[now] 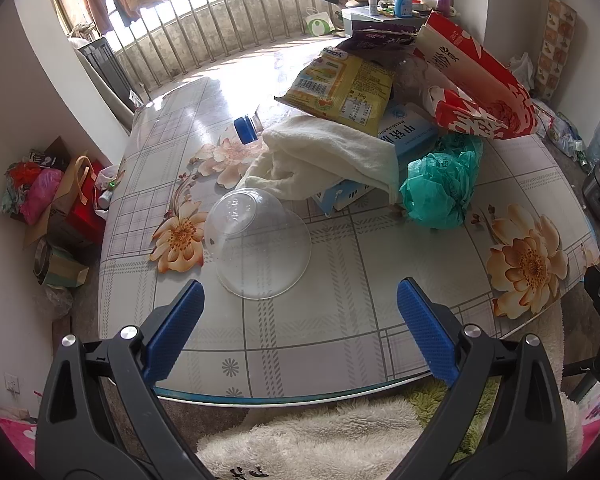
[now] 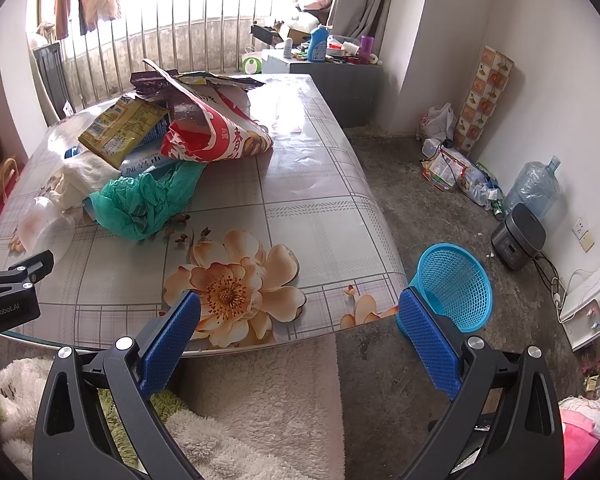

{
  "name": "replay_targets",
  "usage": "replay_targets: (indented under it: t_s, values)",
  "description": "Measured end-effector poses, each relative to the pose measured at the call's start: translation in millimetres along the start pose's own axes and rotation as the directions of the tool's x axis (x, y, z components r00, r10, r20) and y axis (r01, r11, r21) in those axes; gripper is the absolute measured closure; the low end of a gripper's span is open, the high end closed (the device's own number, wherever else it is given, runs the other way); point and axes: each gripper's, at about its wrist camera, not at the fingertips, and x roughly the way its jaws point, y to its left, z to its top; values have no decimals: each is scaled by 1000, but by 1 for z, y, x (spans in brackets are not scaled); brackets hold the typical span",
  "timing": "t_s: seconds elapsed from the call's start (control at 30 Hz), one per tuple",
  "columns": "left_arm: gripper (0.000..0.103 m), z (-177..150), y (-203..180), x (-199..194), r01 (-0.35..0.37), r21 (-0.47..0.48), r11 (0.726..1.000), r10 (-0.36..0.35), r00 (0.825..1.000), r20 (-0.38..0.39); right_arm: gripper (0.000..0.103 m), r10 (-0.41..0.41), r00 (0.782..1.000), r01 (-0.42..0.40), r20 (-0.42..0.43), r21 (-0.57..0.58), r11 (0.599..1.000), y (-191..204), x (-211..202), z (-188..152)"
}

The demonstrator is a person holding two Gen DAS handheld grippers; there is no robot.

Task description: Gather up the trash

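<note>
Both claws, the left gripper (image 1: 300, 308) and the right gripper (image 2: 300, 320), are wide apart and hold nothing, ready to drop table trash like the clear plastic bowl (image 1: 258, 244) into the blue basket (image 2: 456, 284) on the floor.

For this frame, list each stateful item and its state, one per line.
left hand-held gripper: open, empty
right hand-held gripper: open, empty
clear plastic bowl: upside down on the table
blue-capped bottle: lying down, cap on
green plastic bag: crumpled
red paper bag: torn open, on its side
blue mesh basket: on the floor, tilted, looks empty
</note>
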Motion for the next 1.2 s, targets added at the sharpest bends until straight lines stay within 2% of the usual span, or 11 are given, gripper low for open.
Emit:
replay_targets:
  t_s: [1.2]
  values:
    - [10, 0, 1, 1, -4, 1, 1000, 4, 1000, 4, 8, 5, 1000, -5, 5, 6, 1000, 1, -1, 5]
